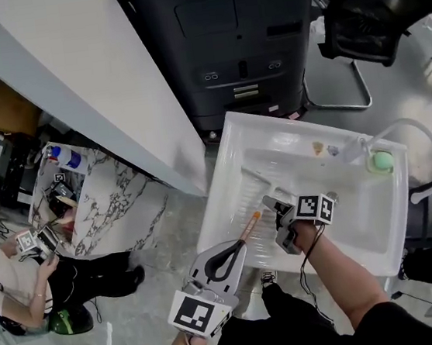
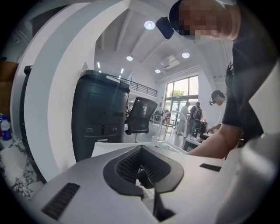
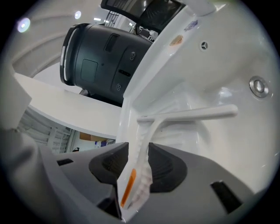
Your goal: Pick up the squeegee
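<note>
2 jaws of down-tilted right gripper (image 1: 273, 204) straddle squeegee (image 3: 141, 140) handle, seemingly loose.

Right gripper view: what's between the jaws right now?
The handle of the squeegee, white with an orange stripe, stands between the open jaws of the right gripper; its blade reaches over the sink. The right gripper view shows this.

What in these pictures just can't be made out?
- Head view: small items on the sink rim, too small to name.
- Head view: squeegee blade, white against white, hard to trace.
- Head view: sink's near rim, hidden by the right arm.
- Left gripper view: distant people, too small.
</note>
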